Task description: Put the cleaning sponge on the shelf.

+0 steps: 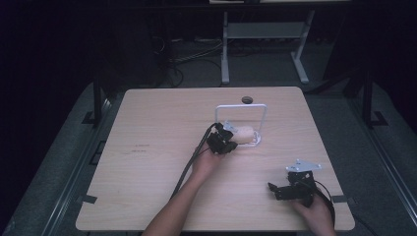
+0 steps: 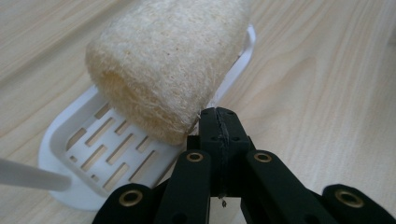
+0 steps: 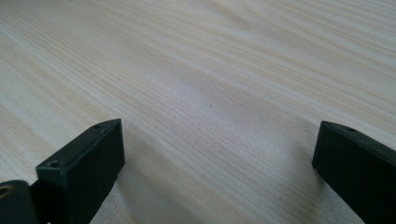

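Observation:
A pale, rough loofah sponge [image 2: 173, 65] lies tilted on a white slotted soap dish [image 2: 88, 144], near the middle of the table in the high view, loofah [image 1: 244, 133] on dish [image 1: 256, 140]. My left gripper [image 2: 218, 114] is shut, its jaws pressed flat together, and their tips touch the loofah's lower rim; I see nothing pinched between them. From above, that left gripper [image 1: 230, 141] sits just left of the loofah. My right gripper [image 3: 217, 149] is open over bare wood, and in the high view the right gripper [image 1: 274, 190] rests near the table's front right corner.
A white wire frame [image 1: 241, 106] stands upright behind the dish. A dark round grommet [image 1: 247, 100] sits at the table's far edge. The light wooden table [image 1: 147, 187] drops to dark floor on all sides, and desk legs stand beyond.

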### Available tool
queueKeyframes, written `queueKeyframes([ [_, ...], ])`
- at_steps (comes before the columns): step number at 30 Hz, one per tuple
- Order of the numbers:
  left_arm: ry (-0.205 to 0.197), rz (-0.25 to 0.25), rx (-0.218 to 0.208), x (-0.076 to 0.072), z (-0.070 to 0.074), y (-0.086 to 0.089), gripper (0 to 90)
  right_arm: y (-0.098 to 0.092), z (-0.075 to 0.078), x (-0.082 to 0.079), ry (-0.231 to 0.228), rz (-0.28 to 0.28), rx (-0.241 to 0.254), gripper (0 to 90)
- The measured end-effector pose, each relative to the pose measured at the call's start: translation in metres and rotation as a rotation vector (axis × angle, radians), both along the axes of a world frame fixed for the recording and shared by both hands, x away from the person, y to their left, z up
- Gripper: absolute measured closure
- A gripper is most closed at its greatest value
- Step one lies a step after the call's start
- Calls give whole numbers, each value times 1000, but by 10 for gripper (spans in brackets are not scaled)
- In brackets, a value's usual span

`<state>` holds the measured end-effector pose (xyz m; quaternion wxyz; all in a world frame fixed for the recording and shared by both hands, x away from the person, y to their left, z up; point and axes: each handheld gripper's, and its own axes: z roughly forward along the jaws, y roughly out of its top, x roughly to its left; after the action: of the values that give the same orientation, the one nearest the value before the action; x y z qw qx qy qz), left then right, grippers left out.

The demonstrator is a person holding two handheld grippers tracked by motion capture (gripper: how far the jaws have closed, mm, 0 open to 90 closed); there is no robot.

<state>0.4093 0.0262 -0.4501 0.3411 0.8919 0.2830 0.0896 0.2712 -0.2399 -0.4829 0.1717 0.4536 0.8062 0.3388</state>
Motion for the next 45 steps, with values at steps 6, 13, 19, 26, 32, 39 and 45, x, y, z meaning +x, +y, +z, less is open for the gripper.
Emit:
queueKeyframes([
  [6,0,12,2,1,-1,4,897,0,0,0,0,0,0,20],
  [13,6,-5,-17,-5,3,5,889,0,0,0,0,0,0,21],
  [19,12,-12,-30,-13,11,13,850,0,0,0,0,0,0,21],
  [26,6,-20,-21,-24,18,26,738,0,0,0,0,0,0,20],
  [32,0,-26,-21,-30,21,35,616,0,0,0,0,0,0,20],
  [39,-16,-37,-5,-39,23,48,453,0,0,0,4,-3,1,20],
  [45,-33,-40,-19,-47,24,62,322,0,0,0,1,-2,0,21],
])
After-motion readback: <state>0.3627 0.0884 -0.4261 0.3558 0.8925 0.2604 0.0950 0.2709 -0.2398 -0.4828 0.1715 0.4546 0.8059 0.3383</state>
